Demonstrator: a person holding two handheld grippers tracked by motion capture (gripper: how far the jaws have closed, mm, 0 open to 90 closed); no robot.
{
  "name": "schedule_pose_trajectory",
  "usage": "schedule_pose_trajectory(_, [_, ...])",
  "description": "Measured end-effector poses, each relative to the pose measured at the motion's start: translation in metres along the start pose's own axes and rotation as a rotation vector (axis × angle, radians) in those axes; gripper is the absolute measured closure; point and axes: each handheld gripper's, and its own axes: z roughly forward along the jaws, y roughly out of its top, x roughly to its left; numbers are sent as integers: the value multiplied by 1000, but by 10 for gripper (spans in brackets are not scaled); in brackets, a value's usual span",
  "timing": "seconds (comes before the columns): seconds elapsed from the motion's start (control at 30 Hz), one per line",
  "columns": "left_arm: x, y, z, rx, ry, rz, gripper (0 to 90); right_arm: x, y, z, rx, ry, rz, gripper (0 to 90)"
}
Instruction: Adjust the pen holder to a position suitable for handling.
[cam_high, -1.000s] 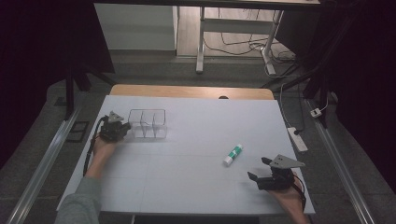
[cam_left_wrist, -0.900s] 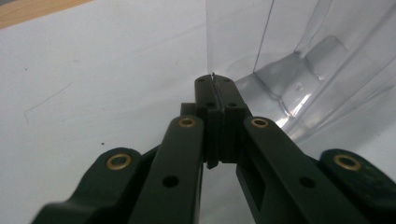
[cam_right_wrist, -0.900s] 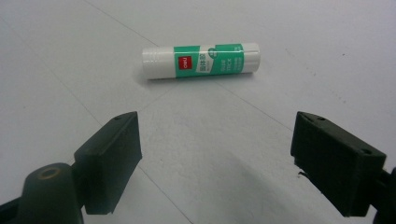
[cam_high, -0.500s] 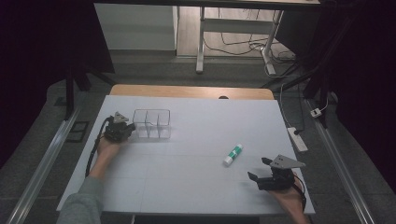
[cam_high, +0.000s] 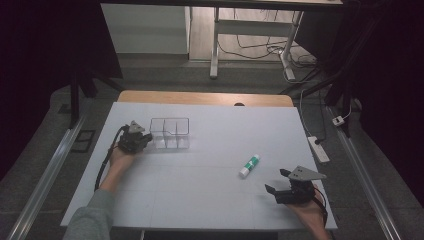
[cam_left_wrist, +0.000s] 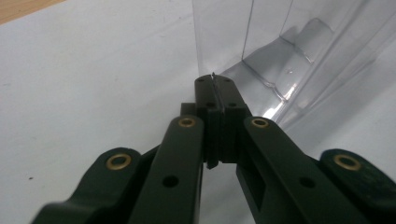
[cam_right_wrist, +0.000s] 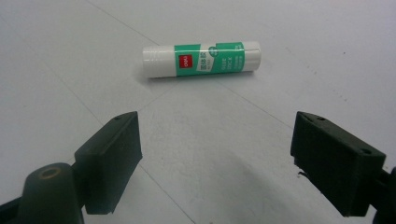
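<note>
A clear plastic box (cam_high: 170, 134) with compartments stands at the back left of the white table. My left gripper (cam_high: 146, 137) is at its left end. In the left gripper view the jaws are pressed together (cam_left_wrist: 212, 86) on the thin wall of the box (cam_left_wrist: 289, 56). A green and white glue stick (cam_high: 249, 165) lies on its side right of centre. My right gripper (cam_high: 276, 181) rests near the front right corner, open and with nothing in it. Its view shows the glue stick (cam_right_wrist: 201, 59) lying crosswise a short way beyond the spread jaws (cam_right_wrist: 217, 135).
The white sheet (cam_high: 210, 200) covers the table, with a strip of bare wood (cam_high: 200, 97) along the far edge. A power strip (cam_high: 318, 148) lies on the floor off the right side. Metal rails run along both sides.
The clear box and my left gripper have slid to the right together. The right gripper and the glue stick have stayed put.
</note>
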Motion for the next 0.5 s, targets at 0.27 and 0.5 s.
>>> schedule_pose_trajectory(0.27, [-5,3,1,-5,-14,4,890,0,0,0,0,1,-1,160])
schedule_pose_trajectory(0.5, [-6,4,2,-9,-16,-7,890,1,0,1,2,3,0,159])
